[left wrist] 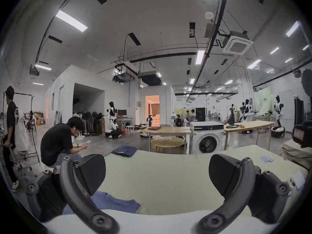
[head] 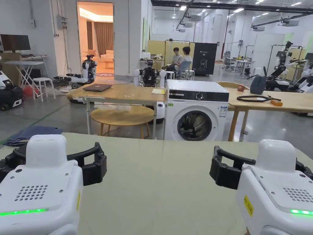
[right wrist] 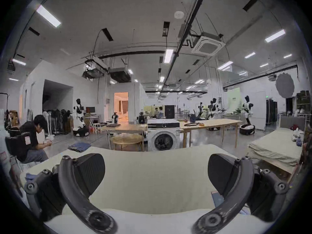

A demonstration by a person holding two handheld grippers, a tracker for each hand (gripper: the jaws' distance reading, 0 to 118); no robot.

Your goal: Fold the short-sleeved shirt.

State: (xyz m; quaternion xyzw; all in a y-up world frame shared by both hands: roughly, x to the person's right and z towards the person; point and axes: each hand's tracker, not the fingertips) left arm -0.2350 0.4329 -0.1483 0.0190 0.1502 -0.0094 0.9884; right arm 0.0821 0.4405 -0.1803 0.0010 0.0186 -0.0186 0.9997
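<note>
**Two open grippers over a bare cloth table**

Two grippers sit low in front of you, one on each side, with a broad stretch of pale green cloth between them. That cloth covers your table [head: 159, 183]; it lies smooth and matte, and its far edge runs straight across the head view, with grey polished floor beyond. Past that edge stand a white washer [head: 196, 110] with a round dark door, long wooden tables, and a low round wooden table [head: 122, 115].

Your left gripper [left wrist: 157, 175] has its jaws wide apart, nothing between them; the black pads are ribbed and wedge-shaped. Your right gripper [right wrist: 156, 174] stands the same way, jaws spread and empty.

The shirt [left wrist: 114, 202], blue and soft, lies crumpled on the cloth just under and beside the left gripper's left jaw, near the table's near edge. You can see a flat bluish thing [right wrist: 217, 198] by the right gripper's right jaw; what it is you cannot tell.

A folded blue fabric [head: 30, 134] rests off the table's far left corner.
</note>
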